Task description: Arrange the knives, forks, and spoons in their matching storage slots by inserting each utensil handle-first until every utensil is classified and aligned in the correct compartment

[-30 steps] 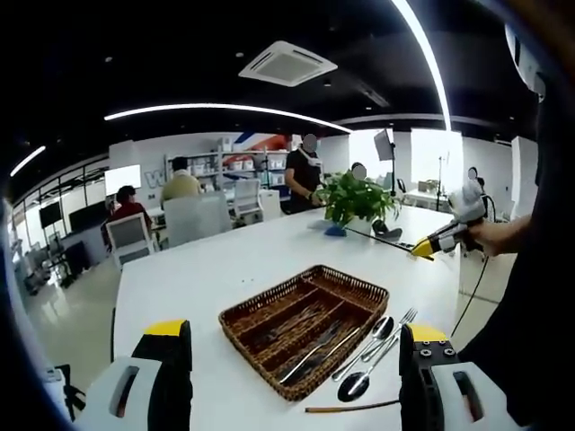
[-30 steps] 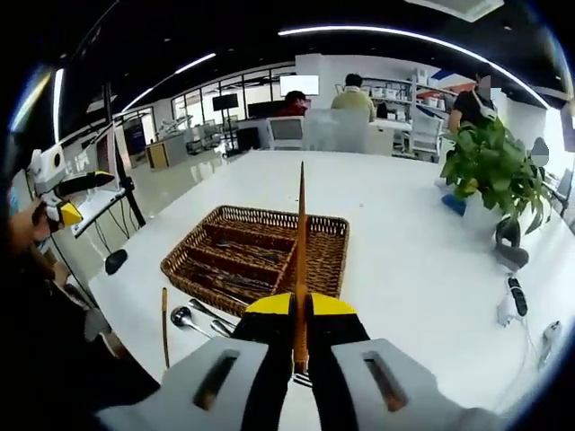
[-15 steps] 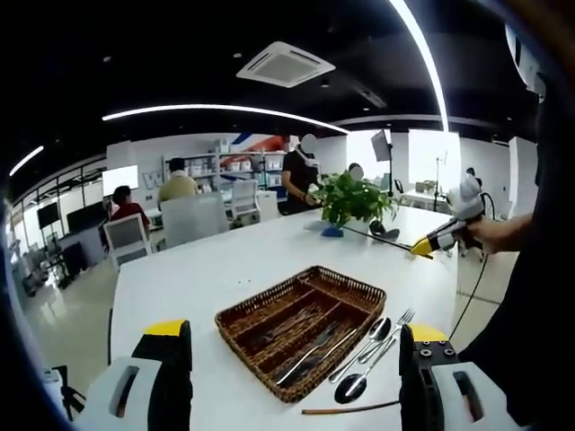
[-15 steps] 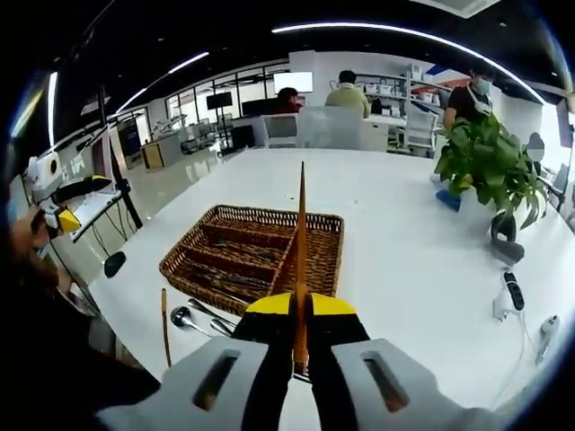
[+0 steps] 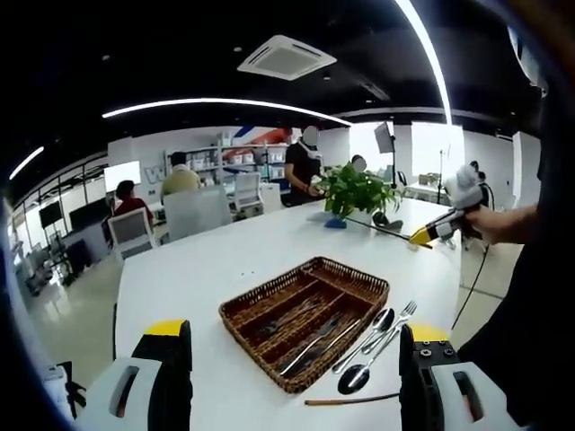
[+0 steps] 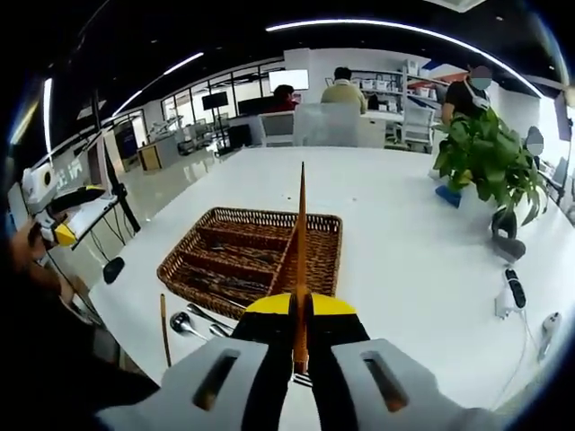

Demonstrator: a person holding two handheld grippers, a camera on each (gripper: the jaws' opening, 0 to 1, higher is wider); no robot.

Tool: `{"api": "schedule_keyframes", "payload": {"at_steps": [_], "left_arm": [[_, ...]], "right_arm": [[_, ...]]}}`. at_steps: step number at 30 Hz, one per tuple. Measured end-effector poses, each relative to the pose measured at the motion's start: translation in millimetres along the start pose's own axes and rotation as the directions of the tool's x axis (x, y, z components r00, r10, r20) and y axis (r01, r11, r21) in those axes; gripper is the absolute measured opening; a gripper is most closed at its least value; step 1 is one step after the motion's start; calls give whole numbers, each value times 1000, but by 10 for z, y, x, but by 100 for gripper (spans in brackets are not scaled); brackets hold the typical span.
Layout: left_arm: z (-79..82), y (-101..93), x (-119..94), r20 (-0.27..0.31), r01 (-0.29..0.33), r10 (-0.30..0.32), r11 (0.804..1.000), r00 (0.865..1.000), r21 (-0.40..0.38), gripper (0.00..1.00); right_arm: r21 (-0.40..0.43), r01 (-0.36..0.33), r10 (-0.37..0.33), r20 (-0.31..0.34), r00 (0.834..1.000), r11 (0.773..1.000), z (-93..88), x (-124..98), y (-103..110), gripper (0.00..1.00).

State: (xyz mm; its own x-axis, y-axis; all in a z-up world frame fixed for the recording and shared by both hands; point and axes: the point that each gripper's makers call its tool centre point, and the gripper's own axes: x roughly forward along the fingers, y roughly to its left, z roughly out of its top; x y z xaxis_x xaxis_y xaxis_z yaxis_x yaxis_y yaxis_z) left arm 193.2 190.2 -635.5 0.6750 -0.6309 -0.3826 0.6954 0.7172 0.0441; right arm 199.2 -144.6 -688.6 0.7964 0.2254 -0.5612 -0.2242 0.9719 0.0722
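A brown wicker cutlery tray (image 5: 235,310) with long compartments sits on the white table (image 5: 198,269), with several metal utensils inside. Beside it lie two spoons (image 5: 359,375), a fork (image 5: 400,321) and a thin brown stick (image 5: 350,400). My left gripper (image 5: 294,330) hangs open above the table's near edge, jaws wide apart and empty. My right gripper (image 6: 300,310) is shut on a second thin brown stick (image 6: 300,224) that points over the tray (image 6: 260,214). A hand holds that right gripper (image 5: 440,231) at the right of the left gripper view. The left gripper (image 6: 61,232) appears at the left of the right gripper view.
A potted plant (image 6: 490,157) stands at the table's far side, with cables and small devices (image 6: 514,292) near it. Loose spoons (image 6: 193,321) and the lying stick (image 6: 164,328) sit between tray and table edge. Chairs (image 5: 193,215) and people are beyond the table.
Both views have shifted only slightly. The right gripper keeps the stick and the left stays open; the tray and the loose utensils lie as before.
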Motion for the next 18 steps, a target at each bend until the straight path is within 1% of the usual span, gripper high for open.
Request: {"api": "schedule_keyframes", "payload": {"at_steps": [11,14,18], "left_arm": [[-15,41,-48,1,-14,14,1000,1000,-17,100],[-13,51,-62,4,-16,16,1000,1000,-18,100],[-11,75,-82,6,-22,22,1000,1000,-20,100]], "right_arm": [[11,-1,1,-5,1000,1000,100,172,-27,2],[32,-1,1,-5,1000,999,144,231,-47,2],[34,-4,4,-11,1000,999,157,309,-51,2]]}}
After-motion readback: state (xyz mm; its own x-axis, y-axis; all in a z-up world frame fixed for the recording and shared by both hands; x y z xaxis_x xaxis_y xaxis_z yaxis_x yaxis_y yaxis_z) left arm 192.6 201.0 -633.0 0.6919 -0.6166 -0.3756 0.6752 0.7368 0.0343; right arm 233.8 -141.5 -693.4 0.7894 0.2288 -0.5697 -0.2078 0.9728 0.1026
